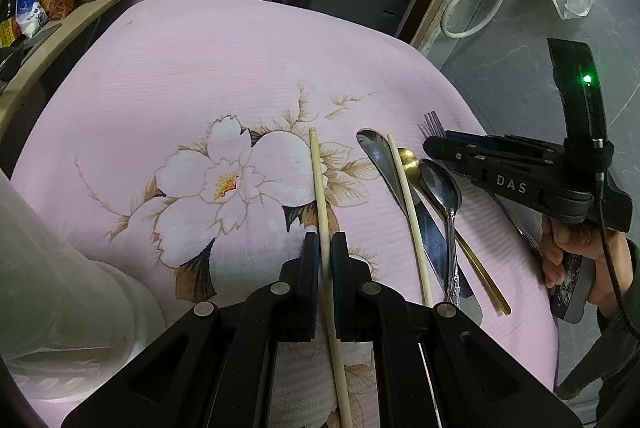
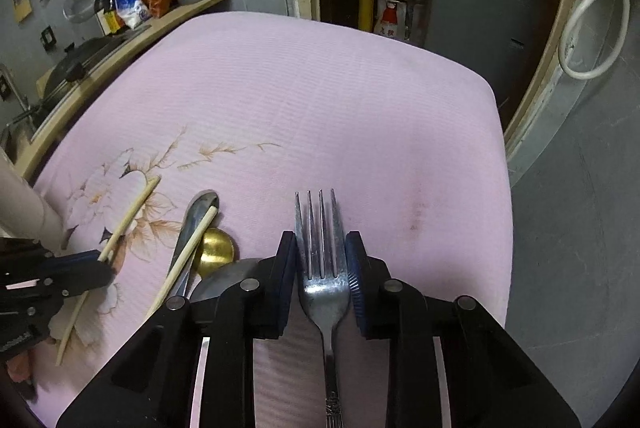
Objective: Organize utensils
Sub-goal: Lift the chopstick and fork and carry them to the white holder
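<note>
Left gripper jaws clamped on slim wooden chopstick, right gripper jaws gripping steel fork

The left hand-held gripper clamps a chopstick over pink cloth.

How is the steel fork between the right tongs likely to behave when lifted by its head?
Probably stiff: the fork looks like solid metal. Its polished surface may slip against the right tongs. With the long handle trailing behind the grip, it could pivot downward.
</note>
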Action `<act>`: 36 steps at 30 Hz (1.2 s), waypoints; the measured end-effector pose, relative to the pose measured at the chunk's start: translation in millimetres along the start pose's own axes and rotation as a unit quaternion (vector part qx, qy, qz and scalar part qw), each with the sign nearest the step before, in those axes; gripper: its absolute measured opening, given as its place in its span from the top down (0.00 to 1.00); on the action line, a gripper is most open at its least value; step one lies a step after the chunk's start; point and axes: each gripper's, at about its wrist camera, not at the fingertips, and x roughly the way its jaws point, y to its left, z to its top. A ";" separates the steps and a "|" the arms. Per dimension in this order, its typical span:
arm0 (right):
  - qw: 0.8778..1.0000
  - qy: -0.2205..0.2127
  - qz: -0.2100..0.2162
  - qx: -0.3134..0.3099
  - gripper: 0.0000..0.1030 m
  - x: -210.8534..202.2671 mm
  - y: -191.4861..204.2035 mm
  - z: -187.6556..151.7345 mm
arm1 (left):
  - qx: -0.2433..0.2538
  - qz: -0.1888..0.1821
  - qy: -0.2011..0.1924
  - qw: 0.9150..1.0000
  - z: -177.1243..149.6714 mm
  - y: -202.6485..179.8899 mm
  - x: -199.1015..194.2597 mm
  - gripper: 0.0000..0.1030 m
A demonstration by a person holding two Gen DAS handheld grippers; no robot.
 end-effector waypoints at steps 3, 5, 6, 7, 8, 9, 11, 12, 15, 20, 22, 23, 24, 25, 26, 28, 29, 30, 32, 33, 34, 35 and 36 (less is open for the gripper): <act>1.000 -0.020 0.004 0.012 0.79 -12.0 0.5 -7.0 | -0.004 -0.009 -0.005 1.000 -2.3 -0.1 -2.3 0.98; 0.999 -0.043 0.010 0.017 0.79 -25.4 3.9 -13.2 | -0.009 -0.023 -0.017 1.000 -5.0 -0.2 -8.0 0.98; 0.998 -0.059 0.011 0.017 0.79 -33.5 6.8 -16.8 | -0.009 -0.028 -0.026 0.999 -5.7 -0.9 -12.0 0.98; 0.996 -0.083 0.012 0.014 0.79 -45.1 11.2 -22.5 | -0.007 -0.030 -0.038 0.999 -6.3 -2.4 -16.6 0.98; 0.995 -0.099 0.011 0.011 0.79 -52.9 15.5 -26.5 | -0.004 -0.029 -0.051 0.998 -6.1 -4.0 -21.2 0.98; 0.993 -0.116 0.009 0.008 0.79 -60.2 20.0 -30.5 | 0.001 -0.027 -0.064 0.998 -6.6 -6.1 -25.9 0.98; 0.988 -0.151 0.007 0.002 0.79 -75.6 29.1 -38.5 | 0.008 -0.024 -0.096 0.995 -8.5 -11.0 -36.6 0.98; 0.986 -0.165 0.006 0.002 0.79 -80.4 33.0 -40.1 | 0.011 -0.024 -0.114 0.993 -10.1 -12.9 -42.6 0.98; 0.977 -0.213 -0.001 0.006 0.79 -95.3 43.9 -49.6 | 0.022 -0.015 -0.166 0.986 -14.9 -18.5 -58.1 0.98; 0.961 -0.277 -0.001 0.017 0.79 -114.7 63.7 -64.8 | 0.021 0.010 -0.230 0.973 -18.4 -21.1 -75.2 0.98; 0.955 -0.295 -0.007 0.011 0.79 -120.9 72.4 -68.5 | 0.014 0.013 -0.252 0.968 -21.5 -20.4 -81.4 0.98; 0.952 -0.305 -0.010 0.008 0.79 -124.0 77.2 -69.0 | 0.011 0.013 -0.262 0.965 -22.9 -20.7 -84.4 0.98; 0.951 -0.310 -0.010 0.006 0.79 -125.6 79.0 -69.2 | 0.007 0.014 -0.273 0.962 -25.4 -20.4 -87.9 0.98; 0.947 -0.320 -0.011 0.003 0.79 -129.4 82.8 -69.3 | 0.004 0.016 -0.288 0.957 -27.0 -20.0 -92.5 0.98; 0.944 -0.330 -0.011 0.002 0.79 -133.7 86.2 -69.1 | 0.002 0.019 -0.299 0.954 -29.3 -18.9 -98.2 0.98; 0.939 -0.345 -0.009 0.002 0.79 -139.8 91.1 -68.3 | 0.000 0.023 -0.324 0.946 -33.4 -19.2 -107.0 0.98; 0.936 -0.352 -0.005 0.004 0.79 -143.5 92.4 -68.4 | -0.001 0.026 -0.335 0.942 -33.8 -17.5 -112.3 0.98; 0.934 -0.357 0.000 0.007 0.80 -146.6 92.6 -68.8 | -0.003 0.029 -0.344 0.939 -34.3 -16.2 -116.8 0.98; 0.927 -0.374 0.010 0.011 0.81 -153.9 96.8 -66.0 | -0.010 0.025 -0.362 0.932 -37.0 -12.7 -126.3 0.98; 0.924 -0.382 0.013 0.012 0.81 -157.3 97.6 -67.5 | -0.014 0.022 -0.369 0.929 -38.2 -10.1 -130.5 0.98; 0.918 -0.396 0.015 0.010 0.81 -161.3 100.9 -66.1 | -0.017 0.021 -0.375 0.927 -38.8 -8.3 -133.7 0.98; 0.917 -0.398 0.010 0.004 0.82 -163.2 104.4 -64.7 | -0.019 0.021 -0.378 0.925 -38.9 -5.7 -137.2 0.98; 0.918 -0.398 0.008 0.000 0.82 -163.7 106.7 -64.2 | -0.021 0.022 -0.381 0.924 -39.1 -3.5 -139.3 0.98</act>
